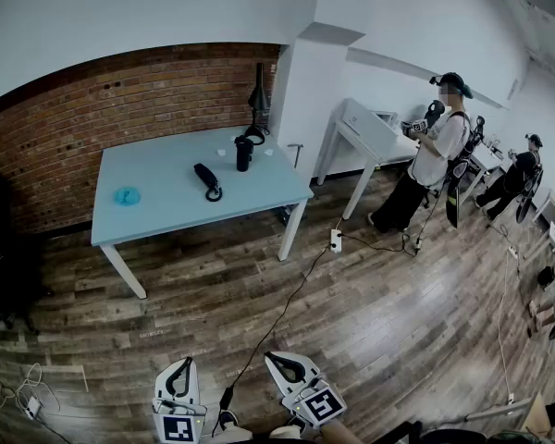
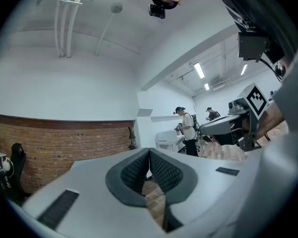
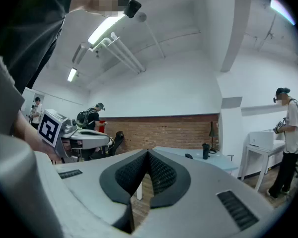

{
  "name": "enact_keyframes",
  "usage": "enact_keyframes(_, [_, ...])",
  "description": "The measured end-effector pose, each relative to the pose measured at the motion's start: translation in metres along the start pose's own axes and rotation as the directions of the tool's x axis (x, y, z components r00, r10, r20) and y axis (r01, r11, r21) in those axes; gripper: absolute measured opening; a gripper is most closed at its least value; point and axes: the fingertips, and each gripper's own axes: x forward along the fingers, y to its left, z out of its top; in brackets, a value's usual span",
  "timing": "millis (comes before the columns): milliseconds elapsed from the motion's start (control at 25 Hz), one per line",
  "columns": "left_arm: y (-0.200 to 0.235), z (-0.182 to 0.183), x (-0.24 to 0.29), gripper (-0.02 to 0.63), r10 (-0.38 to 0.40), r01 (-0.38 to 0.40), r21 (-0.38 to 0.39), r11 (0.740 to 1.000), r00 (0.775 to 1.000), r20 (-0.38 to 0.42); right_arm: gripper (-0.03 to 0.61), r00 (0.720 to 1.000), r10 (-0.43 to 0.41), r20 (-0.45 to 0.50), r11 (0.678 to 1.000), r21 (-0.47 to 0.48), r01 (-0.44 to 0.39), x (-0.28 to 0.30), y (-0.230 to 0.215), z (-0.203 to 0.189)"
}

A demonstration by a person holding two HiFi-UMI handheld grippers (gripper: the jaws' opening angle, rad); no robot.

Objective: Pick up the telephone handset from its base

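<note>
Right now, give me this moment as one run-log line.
left gripper: shut, empty | right gripper: shut, empty | telephone handset: on blue table, far ahead, untouched

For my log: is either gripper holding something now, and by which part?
Nothing is held: the left gripper and the right gripper are both shut and empty.

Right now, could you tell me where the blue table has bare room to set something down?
Bare on the table: the front edge between the blue disc and the telephone, and the far left corner behind the disc. Crowded: the back right, around the black cup and lamp.
</note>
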Motion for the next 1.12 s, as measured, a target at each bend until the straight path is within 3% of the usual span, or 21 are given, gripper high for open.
enact_keyframes(240, [0.018,-0.004,0.010,0.017,-0.024,0.024,0.026,0.999,0.999,-0.021,0.001,0.998,-0.047,0.030,0.998,0.034,0.046,0.019,-0.013,-0.006])
enact_keyframes(440, [0.035,-0.004,0.012,0.017,-0.024,0.024,0.005,1.000,1.000,0.009,0.038,1.000,-0.008,-0.008,0.999,-0.049,0.008,0.040,0.003,-0.005])
enact_keyframes(760, [0.039,-0.017,0.027,0.017,-0.092,0.091,-0.035,0.995,0.995,-0.044,0.036,0.998,-0.050,-0.042,0.996,-0.074,0.047,0.063,0.013,-0.008])
enact_keyframes(1120, [0.017,-0.003,0.104,0.017,-0.057,0.055,-0.036,0.998,0.997,-0.061,0.031,0.999,0.003,-0.048,0.998,-0.056,-0.005,0.094,-0.059,-0.021])
